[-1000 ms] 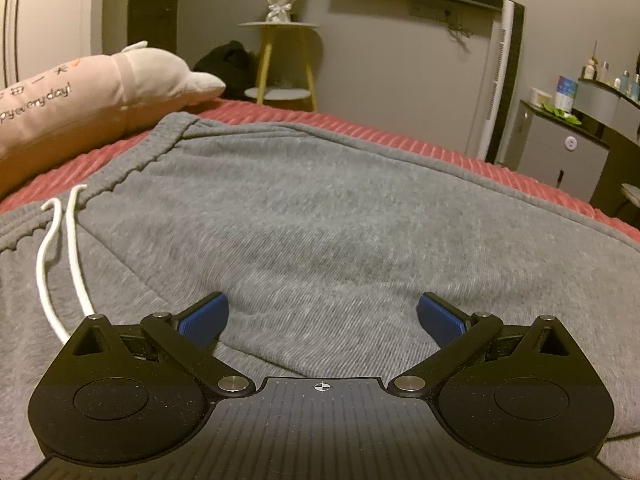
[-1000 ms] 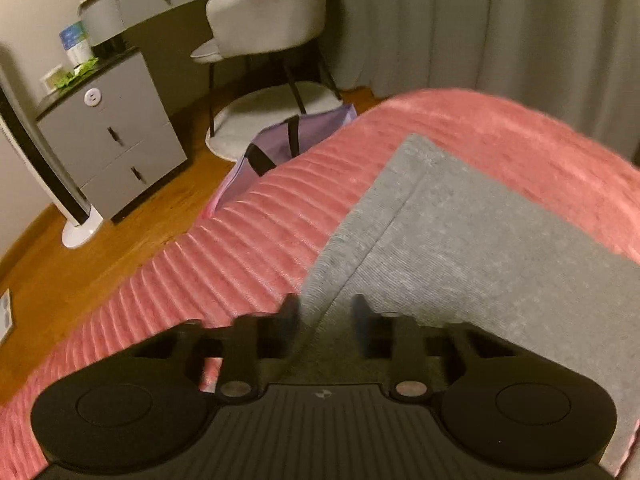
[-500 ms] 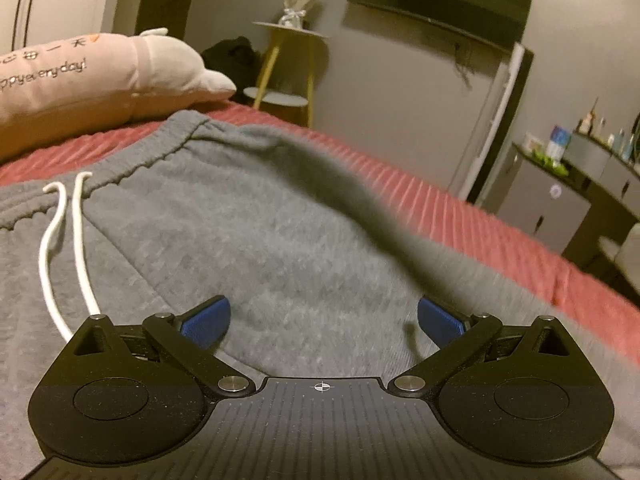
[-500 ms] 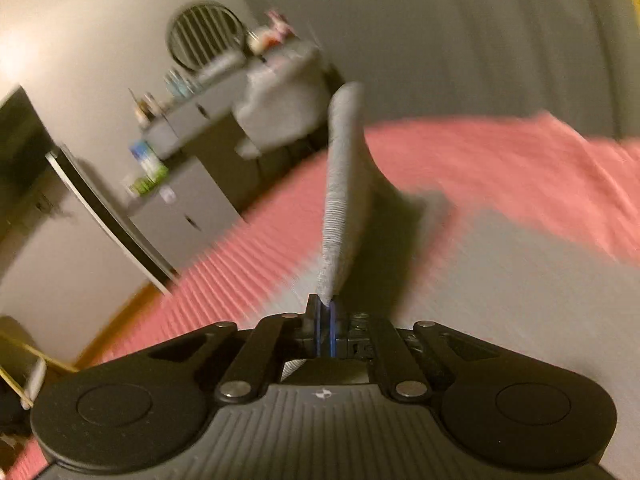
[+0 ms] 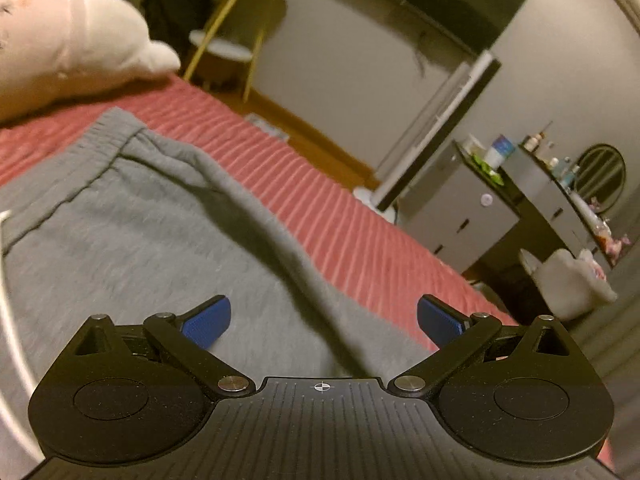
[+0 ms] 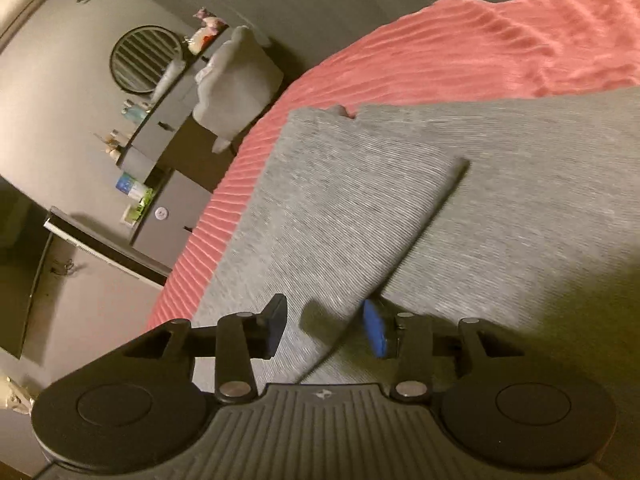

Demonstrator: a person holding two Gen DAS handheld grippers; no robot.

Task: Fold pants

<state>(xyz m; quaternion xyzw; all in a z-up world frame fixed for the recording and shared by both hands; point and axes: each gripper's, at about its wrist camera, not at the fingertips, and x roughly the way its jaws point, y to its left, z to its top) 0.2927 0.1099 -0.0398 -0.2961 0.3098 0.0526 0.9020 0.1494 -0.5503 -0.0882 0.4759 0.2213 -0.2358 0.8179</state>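
Grey sweatpants (image 5: 132, 240) lie on a red ribbed bedspread (image 5: 320, 208), waistband at the far left with a white drawstring (image 5: 8, 312) at the left edge. My left gripper (image 5: 322, 320) is open and empty just above the upper pant fabric. In the right wrist view one pant leg (image 6: 340, 208) lies folded over the other grey layer (image 6: 540, 208), its edge running diagonally. My right gripper (image 6: 326, 326) is open over that folded edge, holding nothing.
A pink plush pillow (image 5: 68, 48) lies at the head of the bed. Beyond the bed's edge stand a yellow-legged side table (image 5: 224, 44), a grey dresser (image 5: 460, 216), a vanity desk with a round mirror (image 6: 144, 60) and a pale chair (image 6: 236, 80).
My right gripper, shut on the raised pant leg half a second ago, has laid it down over the other leg and opened. My left gripper stayed open and turned rightward.
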